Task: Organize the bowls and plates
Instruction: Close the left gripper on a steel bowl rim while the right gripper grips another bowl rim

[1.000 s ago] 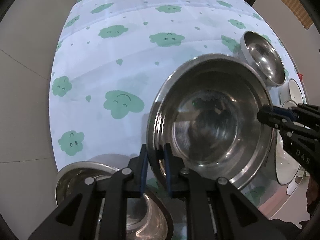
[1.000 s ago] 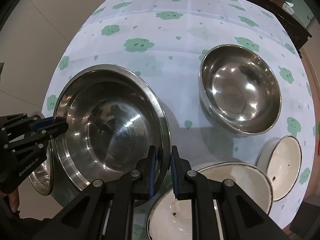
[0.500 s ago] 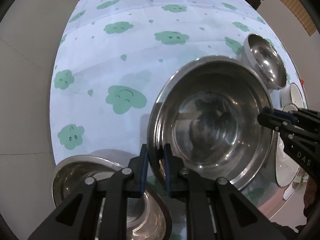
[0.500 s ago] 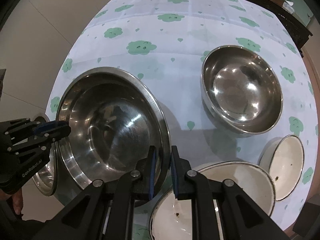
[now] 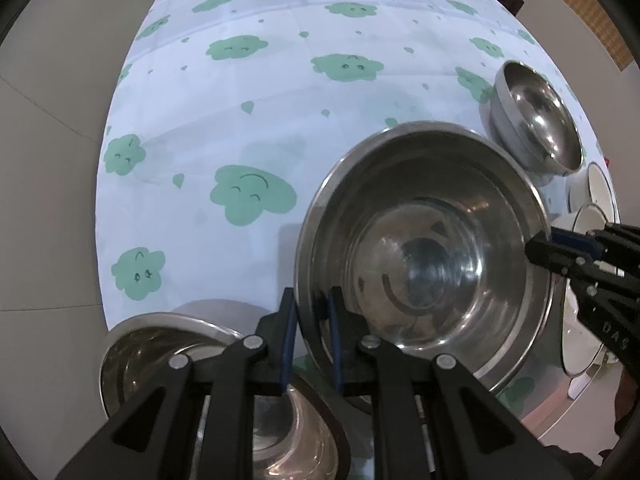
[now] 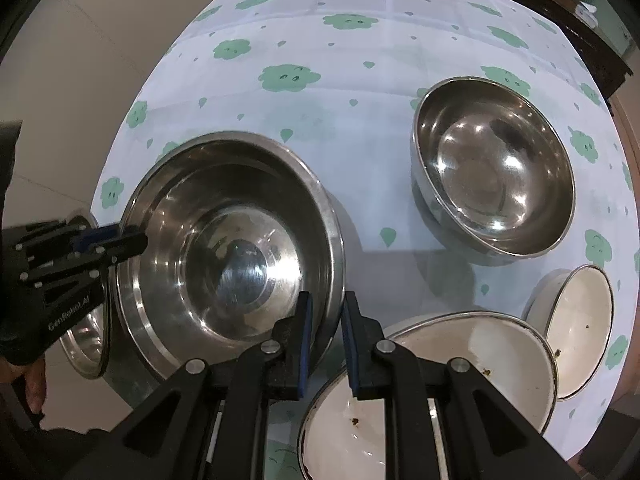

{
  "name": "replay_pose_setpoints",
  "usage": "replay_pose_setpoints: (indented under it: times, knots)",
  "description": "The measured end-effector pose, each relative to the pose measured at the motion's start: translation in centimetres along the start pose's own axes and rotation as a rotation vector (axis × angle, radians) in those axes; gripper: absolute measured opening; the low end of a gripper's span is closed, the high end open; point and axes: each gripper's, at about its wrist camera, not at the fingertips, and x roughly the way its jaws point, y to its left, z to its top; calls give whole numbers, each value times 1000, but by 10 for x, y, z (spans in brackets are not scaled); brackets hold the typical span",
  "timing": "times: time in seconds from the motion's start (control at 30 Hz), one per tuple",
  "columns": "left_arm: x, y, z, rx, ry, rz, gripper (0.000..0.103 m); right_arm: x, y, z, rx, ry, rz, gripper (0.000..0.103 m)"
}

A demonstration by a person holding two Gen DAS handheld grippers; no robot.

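A large steel bowl (image 5: pixel 424 252) (image 6: pixel 228 248) is held between both grippers just above the tablecloth. My left gripper (image 5: pixel 310 306) is shut on its near-left rim; it shows in the right wrist view (image 6: pixel 132 242) at the bowl's left edge. My right gripper (image 6: pixel 324 310) is shut on the opposite rim and shows in the left wrist view (image 5: pixel 540 246). A second steel bowl (image 5: pixel 192 372) sits under my left gripper. A medium steel bowl (image 6: pixel 494 168) (image 5: pixel 536 116) stands farther back.
Two white enamel bowls lie near my right gripper, a large one (image 6: pixel 432 392) below the fingers and a smaller one (image 6: pixel 576 324) to its right. The table, with a cloud-print cloth (image 5: pixel 256 128), drops off to the floor on the left. A dark cabinet (image 6: pixel 568 12) stands behind.
The large steel bowl, held by both grippers, has moved a little lower and nearer over the cloth, and both cameras have shifted with it. Both grips are unchanged.
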Motion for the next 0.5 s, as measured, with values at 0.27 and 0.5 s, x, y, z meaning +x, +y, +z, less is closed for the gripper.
replay_pose_setpoints:
  times: [0.27,0.5]
  knots:
    - [-13,2,-4,-7,12,-31,13,-16,-4,3,30,-20,22,14]
    - [-39,5,-11,-13,-37,-43,12,-34,-3,5,31,-46,18,14]
